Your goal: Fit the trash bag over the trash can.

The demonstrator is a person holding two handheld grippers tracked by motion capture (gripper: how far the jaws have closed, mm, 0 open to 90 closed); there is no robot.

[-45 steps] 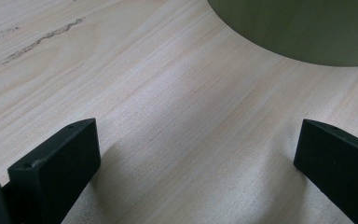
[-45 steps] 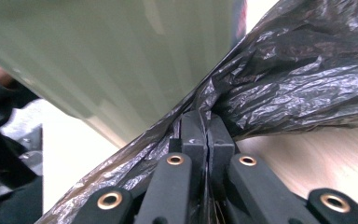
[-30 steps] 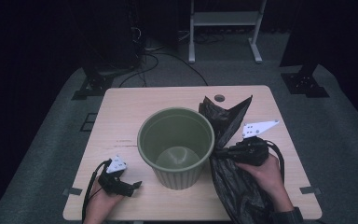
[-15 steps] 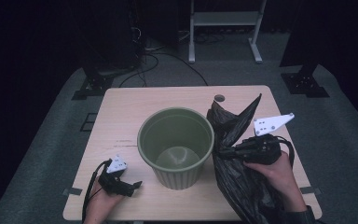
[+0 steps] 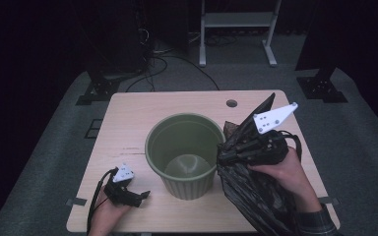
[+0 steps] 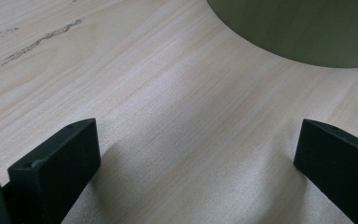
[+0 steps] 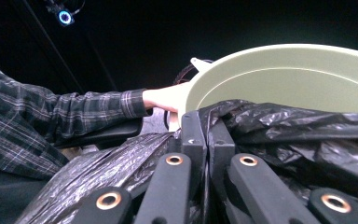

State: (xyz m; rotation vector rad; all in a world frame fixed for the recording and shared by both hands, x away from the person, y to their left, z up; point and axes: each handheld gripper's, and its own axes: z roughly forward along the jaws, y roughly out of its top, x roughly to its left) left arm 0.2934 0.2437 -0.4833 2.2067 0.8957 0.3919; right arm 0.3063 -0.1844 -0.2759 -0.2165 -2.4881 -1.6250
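The black plastic bin bag point(image 5: 256, 191) was thin, glossy and heavily creased, its film catching dull grey highlights along the folds. In the high view it hung crumpled at the 3 o'clock side of the green bin point(image 5: 185, 153), touching the bin's outer wall, with a pointed flap standing up toward 1 o'clock. The right gripper point(image 5: 222, 156) was clamped tight on a gathered edge of the bag right at the bin's rim; in the right gripper view the two jaws met with black film point(image 7: 279, 135) bunched around them and the pale green rim point(image 7: 270, 60) curving just behind. The bin itself was a round, ribbed, olive-green tub standing upright near the middle of the wooden table point(image 5: 128, 123).

The left gripper point(image 5: 145, 194) rested on the table at about 7 o'clock from the bin, jaws spread wide with only bare wood point(image 6: 182, 140) between them.

The bag's lower part ran off the bottom edge of the high view, and the person's right hand point(image 5: 283, 172) covered some of it. Whether the bag's mouth was open could not be made out. In the right gripper view a plaid sleeve point(image 7: 51, 116) was partly cut off at the left.
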